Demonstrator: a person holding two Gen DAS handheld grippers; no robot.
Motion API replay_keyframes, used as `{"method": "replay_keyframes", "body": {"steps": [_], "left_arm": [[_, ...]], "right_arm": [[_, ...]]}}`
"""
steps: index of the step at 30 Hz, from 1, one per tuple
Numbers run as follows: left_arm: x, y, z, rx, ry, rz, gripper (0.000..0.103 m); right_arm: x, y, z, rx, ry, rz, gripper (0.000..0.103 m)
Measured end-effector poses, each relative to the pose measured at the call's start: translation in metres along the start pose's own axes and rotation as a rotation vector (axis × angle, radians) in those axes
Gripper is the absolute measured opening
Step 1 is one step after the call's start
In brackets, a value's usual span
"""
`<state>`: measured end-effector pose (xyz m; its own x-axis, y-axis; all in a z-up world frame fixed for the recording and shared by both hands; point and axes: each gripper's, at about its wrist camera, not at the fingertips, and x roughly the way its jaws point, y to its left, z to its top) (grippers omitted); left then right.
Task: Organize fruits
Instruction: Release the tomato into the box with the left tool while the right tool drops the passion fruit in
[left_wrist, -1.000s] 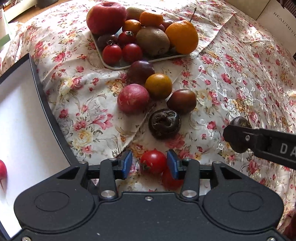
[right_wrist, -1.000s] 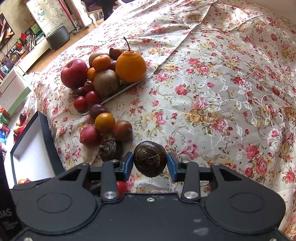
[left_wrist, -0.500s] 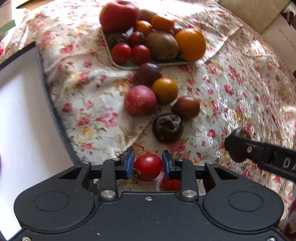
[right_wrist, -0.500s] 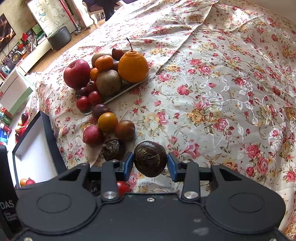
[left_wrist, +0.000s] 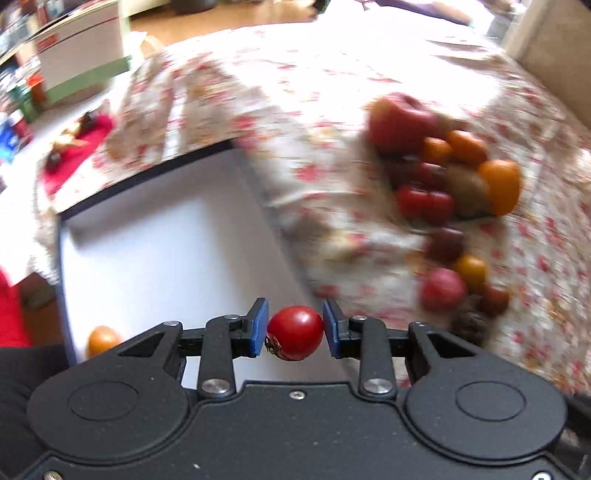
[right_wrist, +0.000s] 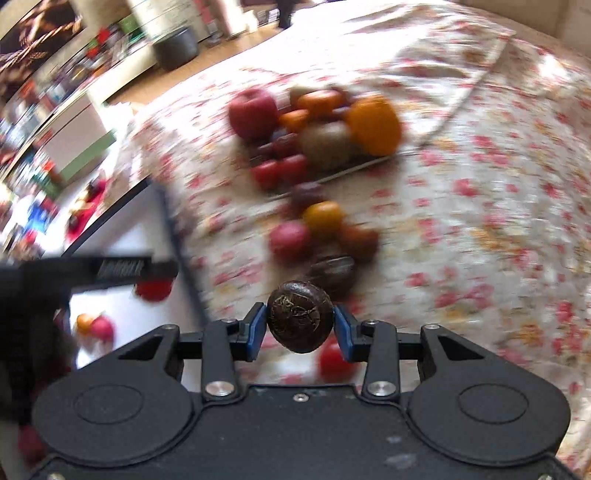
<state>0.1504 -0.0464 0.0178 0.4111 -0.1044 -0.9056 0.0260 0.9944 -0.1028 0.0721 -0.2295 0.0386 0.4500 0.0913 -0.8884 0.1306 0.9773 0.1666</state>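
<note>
- The white box (left_wrist: 155, 258), black-rimmed and open, lies at the left edge of the flowered bed (left_wrist: 332, 92); an orange fruit (left_wrist: 101, 338) sits in its near corner, and the right wrist view shows a reddish fruit (right_wrist: 101, 328) beside it.
- The left gripper (left_wrist: 294, 330) is clenched on a red tomato (left_wrist: 294, 332), both blue pads touching its sides. The tomato hangs above the box's right part, just inside the dark rim (left_wrist: 273, 229), so the drop spot lies straight below and slightly left of the fingers.
- The right gripper (right_wrist: 299, 325) grips a dark wrinkled fruit (right_wrist: 298, 321), round with no clear long axis. It hangs over the bedspread, right of the box rim, so the box lies to its left.
- Judged from this, the left hand is nearer the box and should release first; the right has to cross the rim and the left gripper's arm (right_wrist: 92, 269) reaching into that space.
- Further right, loose fruits (right_wrist: 321, 229) cluster on the bedspread, and beyond them a tray (right_wrist: 332, 173) holds the piled apple, oranges, kiwi and tomatoes. Both views are motion-blurred, so fine detail there is unclear.
</note>
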Motion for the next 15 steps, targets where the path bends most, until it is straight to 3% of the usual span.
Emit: {"method": "replay_keyframes", "body": {"steps": [4,8,15], "left_arm": [[-0.001,0.033,0.011,-0.044,-0.018,0.037,0.040],[0.003,0.059,0.012,-0.110,-0.046,0.036,0.040],[0.014,0.084,0.007,-0.185,-0.018,0.013,0.040]], "right_arm": [[0.013,0.046,-0.006,-0.074,0.050,0.060,0.041],[0.024,0.084,-0.014,-0.134,0.091,0.064,0.041],[0.039,0.102,-0.023,-0.161,0.135,0.014,0.041]]}}
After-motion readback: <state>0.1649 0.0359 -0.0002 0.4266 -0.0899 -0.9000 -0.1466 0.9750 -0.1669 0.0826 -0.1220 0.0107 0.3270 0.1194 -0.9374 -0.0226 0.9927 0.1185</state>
